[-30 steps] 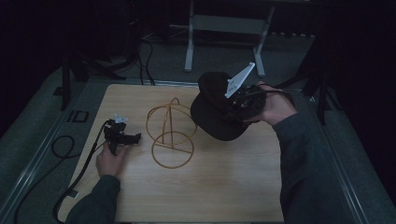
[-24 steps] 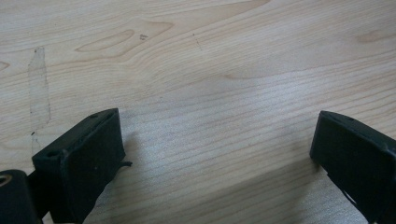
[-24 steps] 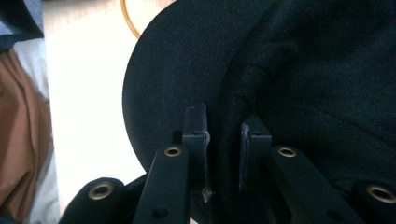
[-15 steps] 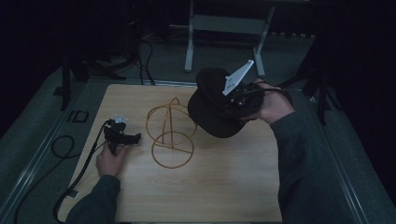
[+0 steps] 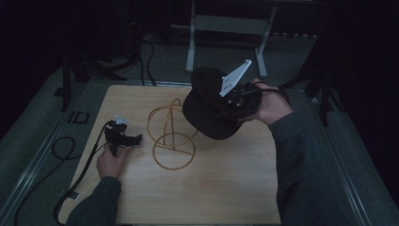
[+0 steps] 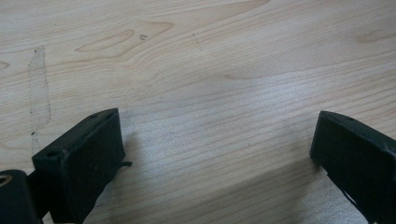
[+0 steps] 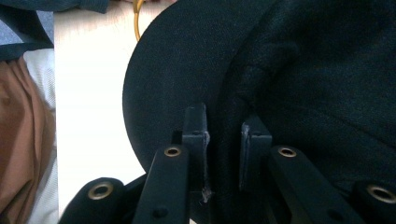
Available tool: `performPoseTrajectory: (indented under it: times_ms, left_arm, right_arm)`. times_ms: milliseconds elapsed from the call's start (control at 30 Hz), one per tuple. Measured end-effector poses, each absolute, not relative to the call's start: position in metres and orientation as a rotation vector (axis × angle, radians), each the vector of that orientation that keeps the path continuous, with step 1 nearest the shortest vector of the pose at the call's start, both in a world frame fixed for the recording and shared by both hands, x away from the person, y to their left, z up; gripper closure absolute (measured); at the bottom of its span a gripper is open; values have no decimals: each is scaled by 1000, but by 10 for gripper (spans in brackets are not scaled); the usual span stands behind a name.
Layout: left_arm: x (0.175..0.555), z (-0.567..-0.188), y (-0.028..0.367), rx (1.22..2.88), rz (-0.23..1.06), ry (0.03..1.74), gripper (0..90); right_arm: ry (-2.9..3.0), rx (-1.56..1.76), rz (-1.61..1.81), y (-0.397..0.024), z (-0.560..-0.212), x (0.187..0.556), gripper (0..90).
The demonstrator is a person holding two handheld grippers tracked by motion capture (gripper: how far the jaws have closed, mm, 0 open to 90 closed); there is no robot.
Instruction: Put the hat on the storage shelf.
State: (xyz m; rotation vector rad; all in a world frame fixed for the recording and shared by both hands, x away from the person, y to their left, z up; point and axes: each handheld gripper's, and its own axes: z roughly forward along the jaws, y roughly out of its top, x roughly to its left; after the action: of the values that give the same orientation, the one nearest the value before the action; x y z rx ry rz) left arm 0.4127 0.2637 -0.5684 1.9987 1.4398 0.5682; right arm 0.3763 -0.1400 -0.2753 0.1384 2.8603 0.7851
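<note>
Dark floor, cables and a grey metal frame are seen around a pale wooden table. On the table, left of middle, a gold wire stand is set upright, with a round base ring and a looped top.

A black cap is held up above the table, just right of the stand and over its upper loop; whether the two touch cannot be told. The right gripper is clamped on the cap, with its jaws drawn close together and the cap's edge, where brim meets crown, pinched between the pads. In the high view this gripper is seen in the right hand, with its grey plate tilted upward over the cap.

The left gripper is rested on the table near the left edge, well apart from the stand, with the left hand behind it. In the left gripper view its jaws are spread wide, with bare wood between them and nothing gripped.
</note>
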Motion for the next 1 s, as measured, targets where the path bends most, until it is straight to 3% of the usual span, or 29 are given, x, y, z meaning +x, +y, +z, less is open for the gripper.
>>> performPoseTrajectory:
  times_ms: [1000]
  left_arm:
    - [413,-568,264,1998,567,1441,23]
  right_arm:
    - [2875,-22,749,-92,-264,367,763]
